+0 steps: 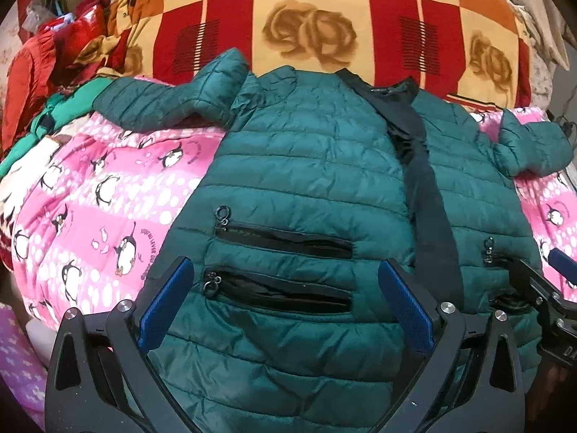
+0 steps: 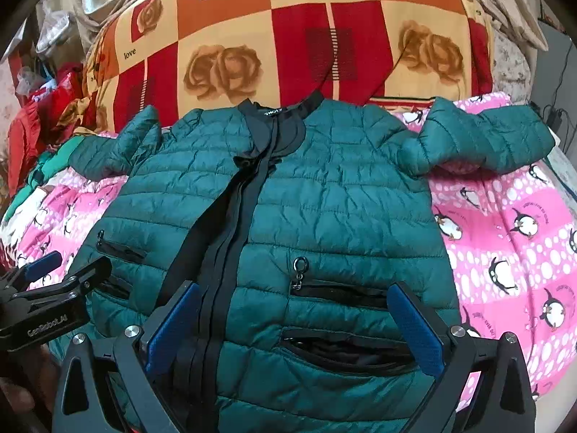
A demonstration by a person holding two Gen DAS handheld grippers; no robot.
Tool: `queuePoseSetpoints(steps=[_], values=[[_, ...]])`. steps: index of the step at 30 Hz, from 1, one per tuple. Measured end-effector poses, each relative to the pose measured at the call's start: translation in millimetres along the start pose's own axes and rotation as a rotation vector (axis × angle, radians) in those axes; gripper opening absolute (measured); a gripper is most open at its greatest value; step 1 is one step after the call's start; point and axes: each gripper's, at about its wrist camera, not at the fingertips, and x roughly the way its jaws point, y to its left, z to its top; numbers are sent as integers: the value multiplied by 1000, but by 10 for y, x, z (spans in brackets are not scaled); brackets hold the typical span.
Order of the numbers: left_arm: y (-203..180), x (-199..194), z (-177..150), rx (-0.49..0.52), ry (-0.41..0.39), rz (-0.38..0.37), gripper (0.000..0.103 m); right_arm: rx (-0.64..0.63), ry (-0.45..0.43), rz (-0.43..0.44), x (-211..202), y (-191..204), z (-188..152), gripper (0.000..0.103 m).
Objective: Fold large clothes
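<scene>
Both your grippers hang over the hem of the green jacket (image 1: 310, 166).

Your left gripper (image 1: 285, 296) and right gripper (image 2: 294, 319) gape wide, empty; it lies flat on the pink blanket (image 1: 108, 195).

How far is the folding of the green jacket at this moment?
Done: the green puffer jacket lies spread face up on the pink penguin blanket, front closed, collar away from the cameras. In hand: the left gripper and right gripper hover open over the hem near the zip pockets; neither holds cloth. Left: every fold. Both sleeves lie stretched out sideways, and the body is unfolded.
</scene>
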Motion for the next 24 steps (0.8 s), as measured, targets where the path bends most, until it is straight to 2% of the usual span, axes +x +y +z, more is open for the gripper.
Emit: queuePoseSetpoints(steps=[11,24], values=[[-16,42,-8,13,-9,13,102,11,43,-20,86,6,-35,103],[-70,32,104,24,-32,14,102,-10,23,-25,125,33,11,103]])
